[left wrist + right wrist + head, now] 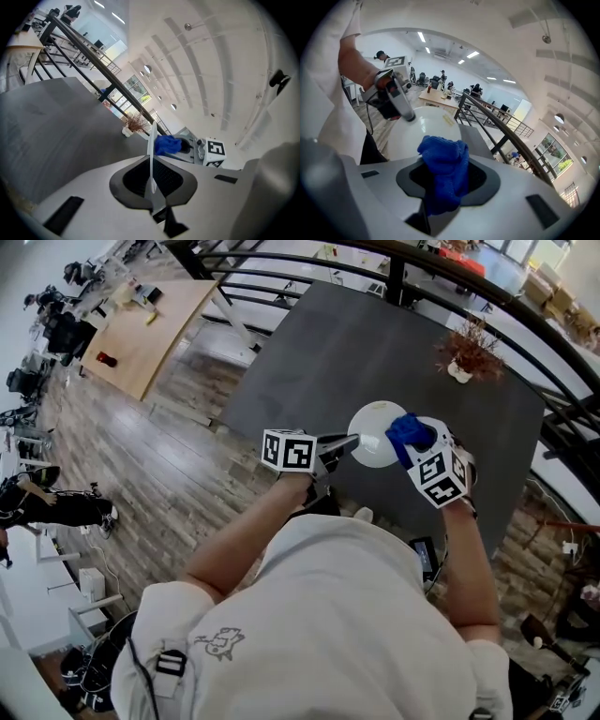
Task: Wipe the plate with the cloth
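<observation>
Firmly left gripper (151,174) pinches plate (373,439), right gripper (442,185) cloth (440,152)

Wide table (309,352) room beyond plate (375,432) (potted plant (466,352) far).

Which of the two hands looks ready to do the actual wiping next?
The right. The right gripper is shut on the blue cloth, right at the face of the white plate. The left gripper is shut on the plate's rim, holding it on edge, so it is busy steadying.
</observation>
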Available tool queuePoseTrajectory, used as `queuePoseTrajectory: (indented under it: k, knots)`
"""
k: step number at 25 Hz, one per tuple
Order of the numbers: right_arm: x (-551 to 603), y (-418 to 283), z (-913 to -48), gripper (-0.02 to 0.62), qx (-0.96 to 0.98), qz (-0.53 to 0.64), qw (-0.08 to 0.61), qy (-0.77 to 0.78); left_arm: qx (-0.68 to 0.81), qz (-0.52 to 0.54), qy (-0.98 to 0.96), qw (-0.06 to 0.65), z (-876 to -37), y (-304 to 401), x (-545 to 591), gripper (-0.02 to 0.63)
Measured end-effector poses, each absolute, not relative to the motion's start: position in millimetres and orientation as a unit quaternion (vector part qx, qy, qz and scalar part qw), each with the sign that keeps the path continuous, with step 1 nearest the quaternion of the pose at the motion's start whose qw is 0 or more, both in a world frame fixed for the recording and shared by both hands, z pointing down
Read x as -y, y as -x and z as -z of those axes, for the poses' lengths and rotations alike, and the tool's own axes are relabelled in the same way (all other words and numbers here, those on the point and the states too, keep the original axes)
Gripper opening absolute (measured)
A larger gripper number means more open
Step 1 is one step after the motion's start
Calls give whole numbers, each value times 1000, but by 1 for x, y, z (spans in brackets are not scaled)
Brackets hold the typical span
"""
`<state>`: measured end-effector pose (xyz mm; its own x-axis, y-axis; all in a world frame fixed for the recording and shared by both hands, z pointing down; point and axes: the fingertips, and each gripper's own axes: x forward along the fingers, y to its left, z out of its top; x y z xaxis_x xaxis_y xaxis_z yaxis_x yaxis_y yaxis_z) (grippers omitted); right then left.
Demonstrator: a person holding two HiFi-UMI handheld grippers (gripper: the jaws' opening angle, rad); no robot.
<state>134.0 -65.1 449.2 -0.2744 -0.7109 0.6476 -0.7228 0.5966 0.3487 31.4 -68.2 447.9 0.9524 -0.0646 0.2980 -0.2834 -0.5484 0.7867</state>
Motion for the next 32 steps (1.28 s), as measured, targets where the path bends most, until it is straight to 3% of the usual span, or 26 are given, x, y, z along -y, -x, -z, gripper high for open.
queuePoseTrajectory:
  k: [10,16,21,32]
  knots:
    - [61,-62,-430,138,835,59,397,-375,98,-81,-866,483,-436,-46,78,15]
    - [54,-94,-466,137,823,9,425,-377,118,-87,-866,478,-442,-24,91,17]
    - [88,-131,-446,137,793,13,431,-431,101,-109,-863,483,-453,-30,74,18]
    - [68,-62,-445,137,837,56,408,-360,119,-68,-869,475,-433,-41,99,18]
